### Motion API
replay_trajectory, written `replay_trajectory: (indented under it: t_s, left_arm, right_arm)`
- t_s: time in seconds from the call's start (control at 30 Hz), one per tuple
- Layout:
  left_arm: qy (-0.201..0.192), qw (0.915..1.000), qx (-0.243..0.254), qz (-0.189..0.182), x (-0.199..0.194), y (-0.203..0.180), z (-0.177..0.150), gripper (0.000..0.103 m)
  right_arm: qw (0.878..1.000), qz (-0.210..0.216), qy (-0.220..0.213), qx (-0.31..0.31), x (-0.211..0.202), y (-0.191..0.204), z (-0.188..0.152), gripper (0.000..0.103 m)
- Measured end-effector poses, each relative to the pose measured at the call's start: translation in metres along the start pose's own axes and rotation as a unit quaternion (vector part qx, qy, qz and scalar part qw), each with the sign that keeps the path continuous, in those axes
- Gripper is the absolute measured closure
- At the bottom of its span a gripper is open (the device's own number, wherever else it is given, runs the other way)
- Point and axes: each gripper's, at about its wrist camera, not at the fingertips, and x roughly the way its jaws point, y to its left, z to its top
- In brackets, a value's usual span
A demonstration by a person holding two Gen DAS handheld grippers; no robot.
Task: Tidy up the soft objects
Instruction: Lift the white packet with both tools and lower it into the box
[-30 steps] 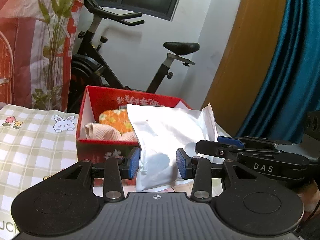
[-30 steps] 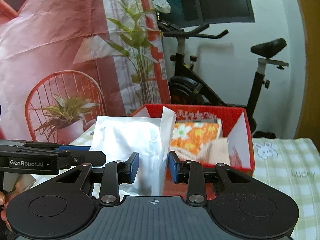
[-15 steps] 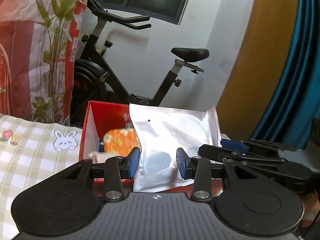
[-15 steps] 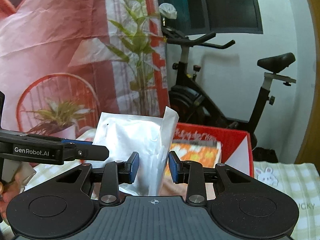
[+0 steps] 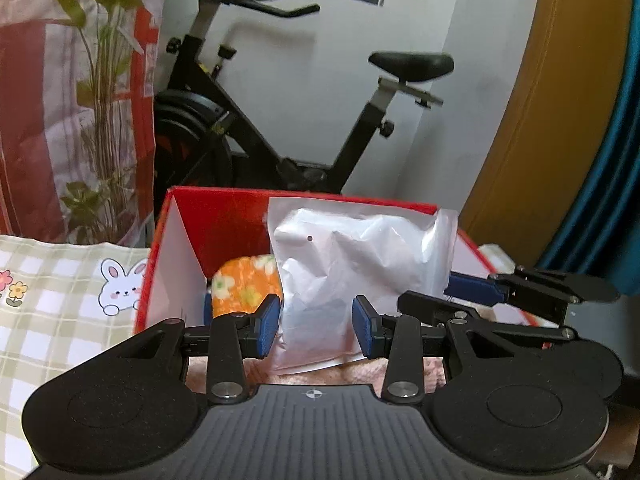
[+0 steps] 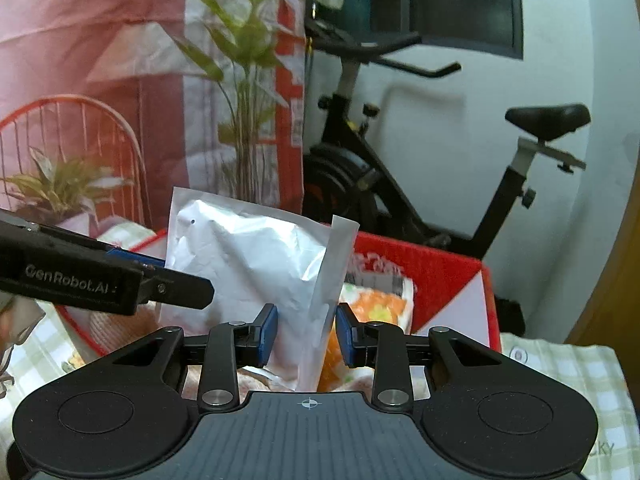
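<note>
A white plastic pouch [image 5: 360,264] stands upright inside the red box [image 5: 224,208]; it also shows in the right wrist view [image 6: 248,264]. My left gripper [image 5: 316,326] is shut on the pouch's lower part. My right gripper [image 6: 306,334] is shut on the pouch's right edge. An orange floral cloth [image 5: 248,280] lies in the box behind the pouch, also seen in the right wrist view [image 6: 372,304]. A pinkish towel [image 5: 320,376] lies in the box under the pouch. Each gripper shows in the other's view: the right one [image 5: 520,292], the left one [image 6: 100,280].
The red box [image 6: 440,276] sits on a green checked cloth with a bunny print [image 5: 60,300]. An exercise bike [image 5: 280,120] stands behind the box. A red plant-print curtain [image 6: 120,80] hangs at the left. A blue curtain [image 5: 600,200] hangs at the right.
Both grippers have moved forward and down with the pouch, so it now sits lower inside the red box. The box looms larger and the pouch looks more crumpled.
</note>
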Motion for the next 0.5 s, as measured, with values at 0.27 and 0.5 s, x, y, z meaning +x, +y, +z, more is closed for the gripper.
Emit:
replay_trajectory:
  t_s: [0.27, 0.5]
  left_arm:
    - [0.015, 0.9997, 0.017, 0.013, 0.011, -0.003, -0.001, 0.057]
    - [-0.004, 0.9988, 0.041, 0.027, -0.002, -0.002, -0.001, 0.024]
  right_arm:
    - [0.998, -0.023, 0.046, 0.020, 0.018, -0.004, -0.008, 0.074]
    - [0.998, -0.043, 0.044, 0.001, 0.009, -0.004, -0.015, 0.067]
